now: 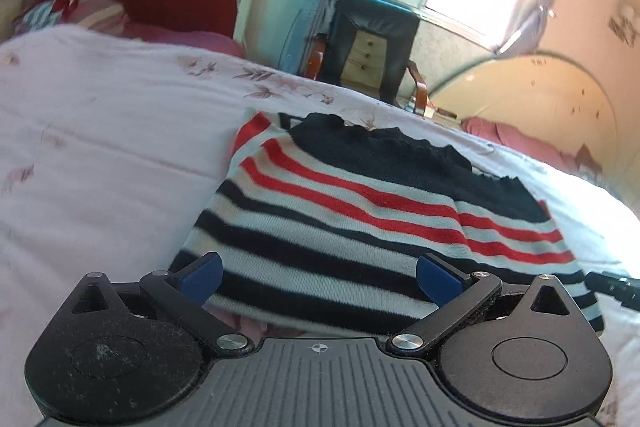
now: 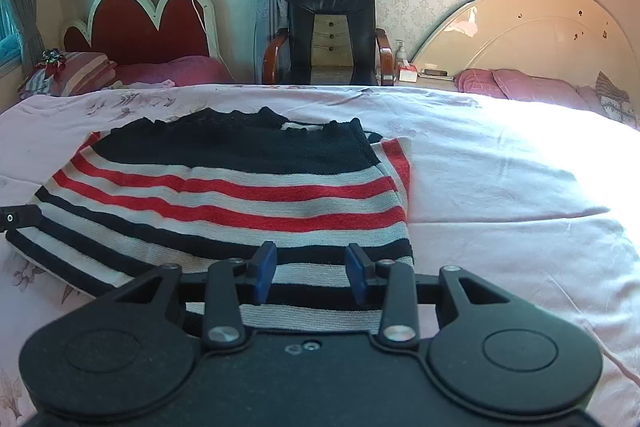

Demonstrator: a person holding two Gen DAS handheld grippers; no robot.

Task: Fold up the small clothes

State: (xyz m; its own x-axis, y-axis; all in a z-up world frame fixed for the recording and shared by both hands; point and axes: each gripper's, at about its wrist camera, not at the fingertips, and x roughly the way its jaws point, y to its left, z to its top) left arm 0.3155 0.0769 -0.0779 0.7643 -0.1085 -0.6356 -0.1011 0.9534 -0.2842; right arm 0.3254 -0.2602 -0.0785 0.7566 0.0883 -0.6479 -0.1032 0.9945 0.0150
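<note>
A small knit sweater [image 1: 360, 211] with navy, red and white stripes lies on the pale pink bedspread [image 1: 100, 131]. It looks folded, sleeves tucked in. My left gripper [image 1: 318, 281] is open wide, its blue pads over the sweater's near left hem; the hem looks slightly raised there. In the right wrist view the sweater [image 2: 240, 195] lies flat ahead. My right gripper [image 2: 311, 273] is open with a narrower gap, its blue pads over the near right hem, nothing clamped. The left gripper's tip [image 2: 20, 219] shows at the sweater's left edge.
The bedspread [image 2: 500, 207] extends to the right, sunlit at the far edge. A red heart-shaped headboard [image 2: 140, 23] and pillows [image 2: 80, 71] stand far left. A black armchair [image 2: 332, 31] stands under the window. A cream round headboard [image 2: 540, 43] stands far right.
</note>
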